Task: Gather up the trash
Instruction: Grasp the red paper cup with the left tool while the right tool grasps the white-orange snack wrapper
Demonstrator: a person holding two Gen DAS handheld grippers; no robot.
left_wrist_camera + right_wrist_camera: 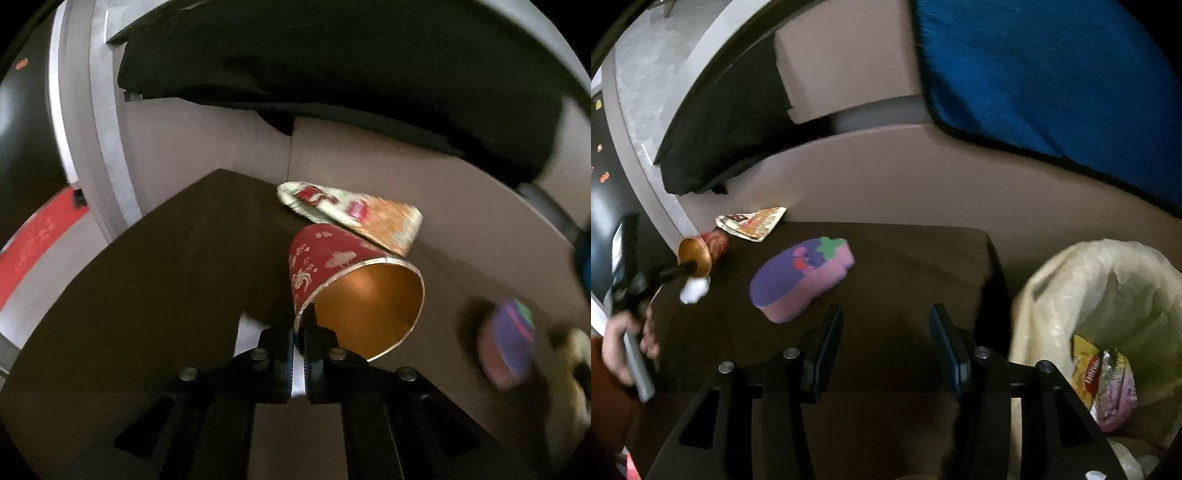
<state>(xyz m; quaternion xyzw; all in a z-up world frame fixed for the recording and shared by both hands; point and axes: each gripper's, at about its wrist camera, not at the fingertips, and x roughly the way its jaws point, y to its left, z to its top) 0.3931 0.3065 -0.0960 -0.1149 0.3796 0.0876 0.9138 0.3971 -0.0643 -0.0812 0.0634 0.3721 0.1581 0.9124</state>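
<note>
A red paper cup [325, 262] with a golden inside lies tilted on the brown table [166, 258], and my left gripper [301, 321] is shut on its rim. The right wrist view shows the same cup [714, 240] at the far left, a hand [620, 339] holding that gripper. A flattened printed wrapper [354, 212] lies just behind the cup. A white crumpled tissue [694, 290] sits beside it. My right gripper [885, 314] stands open above the table with nothing between its fingers. A bin lined with a pale bag [1071, 280] at the right holds snack wrappers [1104, 384].
A purple and pink sponge-like toy [801, 280] lies mid-table, ahead and left of the right gripper. Behind the table runs a beige sofa [886, 177] with a black cushion [720, 129] and a blue cushion [1052, 74]. The bin stands off the table's right edge.
</note>
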